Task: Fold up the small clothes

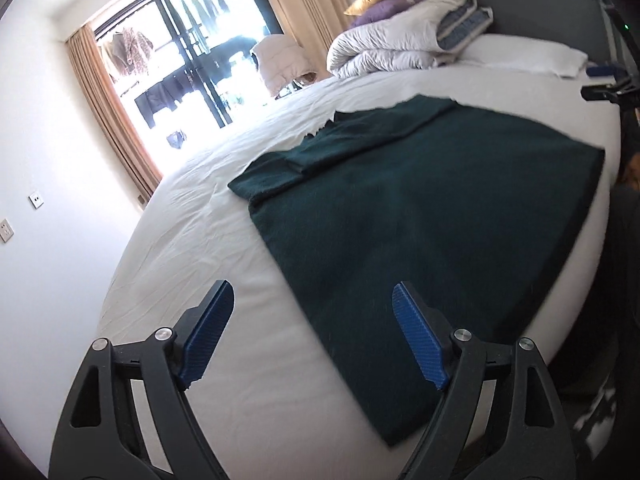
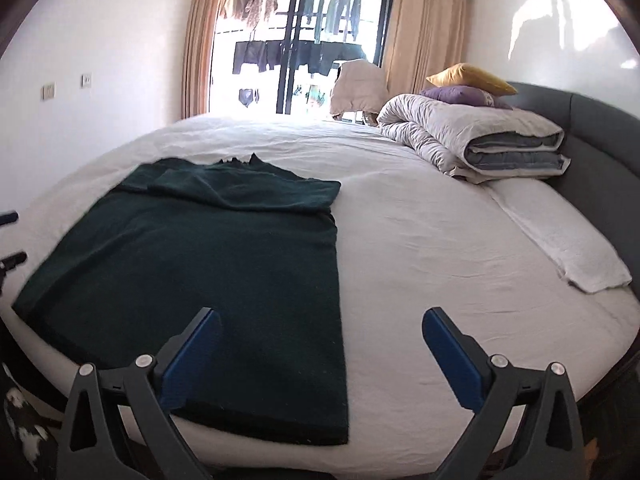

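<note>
A dark green knitted garment (image 1: 420,208) lies flat on the white bed sheet (image 1: 224,240), its far end folded over with sleeves laid across. My left gripper (image 1: 312,300) is open above the garment's near left edge, nothing between its blue pads (image 1: 416,336). In the right wrist view the same garment (image 2: 208,264) lies left of centre. My right gripper (image 2: 320,328) hangs open and wide over the garment's near right corner, empty, with its left pad (image 2: 192,360) above the cloth and the right pad over bare sheet (image 2: 440,248).
A folded grey-white duvet (image 2: 472,140) with a yellow cushion (image 2: 468,78) and a purple cushion (image 2: 464,95) sits at the bed's head by the grey headboard (image 2: 600,148). A white pillow (image 2: 560,240) lies at the right. Curtains and a glass balcony door (image 2: 304,40) stand beyond.
</note>
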The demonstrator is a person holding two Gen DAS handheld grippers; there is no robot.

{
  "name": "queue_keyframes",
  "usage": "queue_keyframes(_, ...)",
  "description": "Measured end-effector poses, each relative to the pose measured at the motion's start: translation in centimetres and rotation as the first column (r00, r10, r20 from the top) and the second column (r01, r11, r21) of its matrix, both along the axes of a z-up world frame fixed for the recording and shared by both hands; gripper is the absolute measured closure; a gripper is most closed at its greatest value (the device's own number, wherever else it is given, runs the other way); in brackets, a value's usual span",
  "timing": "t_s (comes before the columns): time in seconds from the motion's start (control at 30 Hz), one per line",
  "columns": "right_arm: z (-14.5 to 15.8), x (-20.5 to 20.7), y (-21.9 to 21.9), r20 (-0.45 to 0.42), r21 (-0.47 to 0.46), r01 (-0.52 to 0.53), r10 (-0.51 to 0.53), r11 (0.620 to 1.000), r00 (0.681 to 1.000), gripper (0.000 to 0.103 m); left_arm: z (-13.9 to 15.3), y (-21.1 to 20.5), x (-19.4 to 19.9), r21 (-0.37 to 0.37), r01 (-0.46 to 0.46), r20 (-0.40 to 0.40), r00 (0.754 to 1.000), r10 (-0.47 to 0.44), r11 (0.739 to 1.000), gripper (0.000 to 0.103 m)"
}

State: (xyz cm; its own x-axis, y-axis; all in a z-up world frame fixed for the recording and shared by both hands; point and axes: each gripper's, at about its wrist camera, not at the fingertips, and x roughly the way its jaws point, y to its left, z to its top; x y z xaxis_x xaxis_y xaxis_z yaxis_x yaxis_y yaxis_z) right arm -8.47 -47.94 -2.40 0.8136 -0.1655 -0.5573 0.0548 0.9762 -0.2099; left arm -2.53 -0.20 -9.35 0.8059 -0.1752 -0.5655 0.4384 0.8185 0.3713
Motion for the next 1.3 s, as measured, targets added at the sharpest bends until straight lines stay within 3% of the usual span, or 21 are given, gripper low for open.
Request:
queue_keyframes(0.07,-0.5,-0.7,1.0,-0.032,-0.121,-0.04,0.036,0.992,0.999,0.0,-0.8,0.6,-1.2,0.032,-0.006,-0.007,1.0,0.007,0.999,0.021)
queue_keyframes(0.17,-1.8,-2.0,2.5,-0.068,-0.303,-0.123,0.107,0.945,0.992,0.0,-2.3,0.9,-3.0,0.11,-0.009,0.015,1.0,0.008,0.994,0.021)
queue_keyframes(0.37,-3.9,-3.3,3.0,-0.12,-0.425,-0.195,0.158,0.884,0.98,0.002,-5.2,0.9,-5.1,0.269,0.028,0.066,0.997,-0.047,0.963,0.021)
queue_keyframes(0.67,-5.0,-3.3,4.0,-0.129,-0.437,-0.215,0.175,0.873,0.976,0.009,-7.2,0.1,-6.7,0.421,0.076,0.143,0.978,-0.149,0.904,0.021)
queue_keyframes(0.93,-5.1,-3.1,4.3,-0.122,-0.416,-0.213,0.178,0.884,0.976,0.009,-7.7,1.0,-8.7,0.449,0.162,0.102,0.968,-0.231,0.879,0.021)
queue_keyframes(1.2,-5.1,-3.0,4.3,-0.119,-0.41,-0.205,0.17,0.889,0.978,0.01,-9.1,-0.7,-7.0,0.524,0.17,0.163,0.942,-0.295,0.834,0.02)
queue_keyframes(1.3,-5.2,-3.0,4.0,-0.123,-0.399,-0.202,0.166,0.895,0.978,0.014,-8.9,-1.0,-6.4,0.524,0.167,0.183,0.936,-0.302,0.835,0.02)
